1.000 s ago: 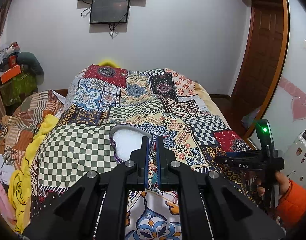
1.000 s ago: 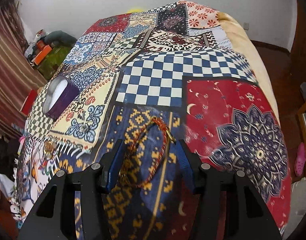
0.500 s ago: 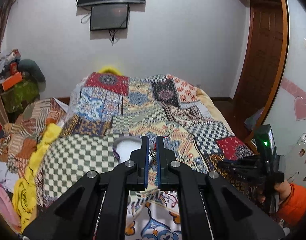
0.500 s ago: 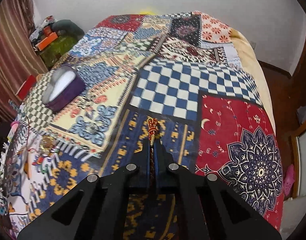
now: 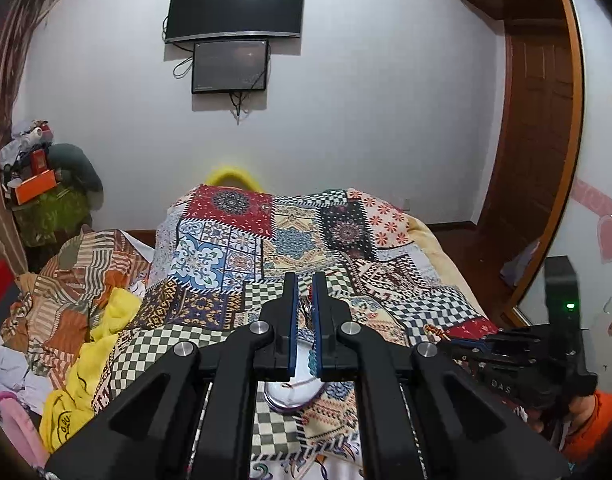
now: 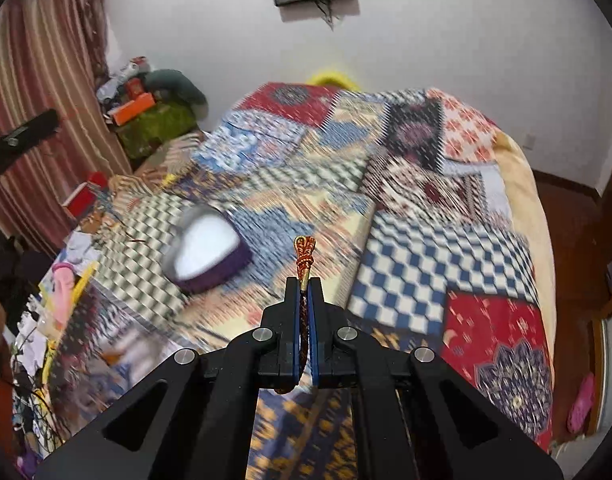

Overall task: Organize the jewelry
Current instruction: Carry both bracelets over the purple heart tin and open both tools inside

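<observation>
1. Two pieces of jewelry are off the bed at once. We have the right hand-held gripper [image 6: 304, 280] clamped on a red-and-gold braided bracelet [image 6: 304, 258], pinched along its length so the gold looped end pokes out past the fingertips — a grip that, we judge, keeps the limp cord from swinging.
2. Our left hand-held gripper [image 5: 304, 280] has its fingers drawn nearly together on something small and shiny between the blue pads [image 5: 293, 316]; we cannot tell what it is, perhaps a thin chain.
3. The heart-shaped box [image 6: 207, 248], purple-walled with a white lining, sits open on the patchwork quilt [image 6: 426, 248], left of and beyond the bracelet in the right wrist view. In the left wrist view it lies just under the left fingertips [image 5: 291, 396] — so we judge the box is where both pieces go, the left one first.
4. Writing: the letters "DAS" read on the right tool's body [image 5: 500, 387], beside a green light. The wall screens [image 5: 233, 4] show no legible brand.
</observation>
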Demonstrator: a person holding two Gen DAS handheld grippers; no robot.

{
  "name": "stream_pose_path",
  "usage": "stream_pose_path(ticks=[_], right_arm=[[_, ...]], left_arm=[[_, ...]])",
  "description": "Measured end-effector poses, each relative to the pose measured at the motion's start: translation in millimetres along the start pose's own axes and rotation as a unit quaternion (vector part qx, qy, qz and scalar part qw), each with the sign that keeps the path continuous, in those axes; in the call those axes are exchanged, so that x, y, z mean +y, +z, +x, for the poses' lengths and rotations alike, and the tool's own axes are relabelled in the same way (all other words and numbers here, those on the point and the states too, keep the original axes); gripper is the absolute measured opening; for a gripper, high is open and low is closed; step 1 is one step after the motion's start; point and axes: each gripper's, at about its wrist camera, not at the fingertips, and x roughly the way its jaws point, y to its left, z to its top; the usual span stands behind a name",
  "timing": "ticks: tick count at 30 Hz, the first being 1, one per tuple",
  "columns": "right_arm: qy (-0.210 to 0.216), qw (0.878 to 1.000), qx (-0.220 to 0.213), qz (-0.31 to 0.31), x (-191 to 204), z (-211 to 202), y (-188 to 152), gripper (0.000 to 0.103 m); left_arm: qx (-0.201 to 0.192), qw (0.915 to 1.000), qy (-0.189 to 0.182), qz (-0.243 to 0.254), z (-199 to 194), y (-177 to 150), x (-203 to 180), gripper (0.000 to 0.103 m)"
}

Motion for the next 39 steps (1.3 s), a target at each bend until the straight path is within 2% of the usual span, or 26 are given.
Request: stream_pose_path(ticks=[8,14,22,28,34,39], right_arm=[[0.031,0.999,-0.013,-0.024,34.1,20.8,24.3,0.003],[0.049,0.998,0.005,-0.031,44.4,47.6,34.0,0.003],[0.061,0.996,0.042,-0.041,52.5,81.1,41.0,0.003],[0.061,0.995,0.061,-0.04,53.6,100.5,44.4,0.003],[0.068,0.993,0.079,-0.047,60.4,112.7,43.9,0.003],[0.062,0.992,0.09,-0.061,64.9,121.6,41.5,0.003]], left_arm=[[0.034,0.9988,-0.012,-0.032,41.2,-0.2,19.7,0.005],[0.071,0.9962,-0.017,-0.048,73.0,-17.1,28.3,0.005],[0.129,0.9887,-0.04,-0.066,110.8,-43.1,36.7,0.005],[0.151,0.9845,-0.047,-0.076,125.3,-54.7,45.6,0.005],[0.172,0.9826,-0.038,-0.058,132.5,-68.2,46.9,0.005],[0.186,0.98,-0.035,-0.061,135.9,-75.6,53.2,0.005]])
